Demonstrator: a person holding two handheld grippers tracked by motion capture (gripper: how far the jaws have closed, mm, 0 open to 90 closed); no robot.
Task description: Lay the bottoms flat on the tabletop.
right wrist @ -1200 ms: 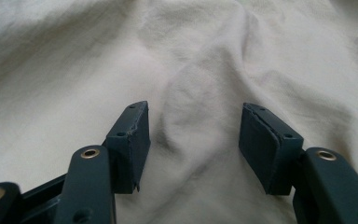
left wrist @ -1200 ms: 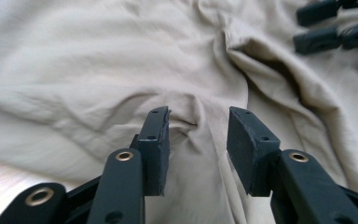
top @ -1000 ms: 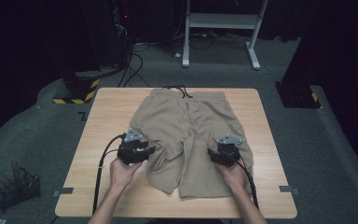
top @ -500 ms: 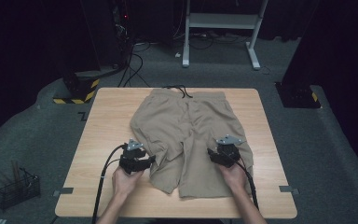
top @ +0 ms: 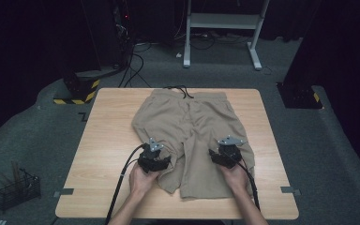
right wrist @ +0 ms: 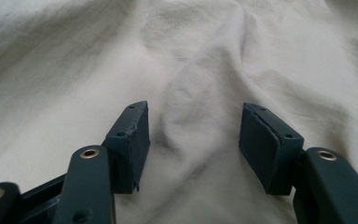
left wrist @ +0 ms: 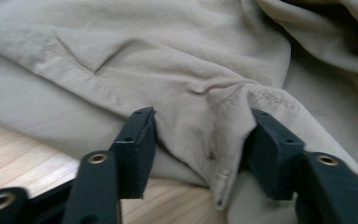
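Nearest the person, two forearms come in over the near edge of the table (top: 98,140), each hand holding a gripper. The left gripper (top: 155,158) sits at the near left hem of the shorts (top: 192,126); its jaws have just been opening, and in the left gripper view (left wrist: 200,140) they stand apart with a bunched fold of the hem between them, the cloth brushing both pads, though whether they still press on it I cannot tell. The right gripper (top: 226,152) rests on the right leg of the shorts, just beside its outer edge; in the right gripper view (right wrist: 193,135) its jaws stand wide, a soft ridge of cloth (right wrist: 191,107) rising between them without touching either pad. The shorts lie flat in the middle of the table, legs toward the person, the left leg rumpled, the waistband and its dark drawstring (top: 180,90) at the far edge. Beyond the table stands a white frame (top: 222,23), and a wire basket (top: 16,190) sits on the floor at the left.
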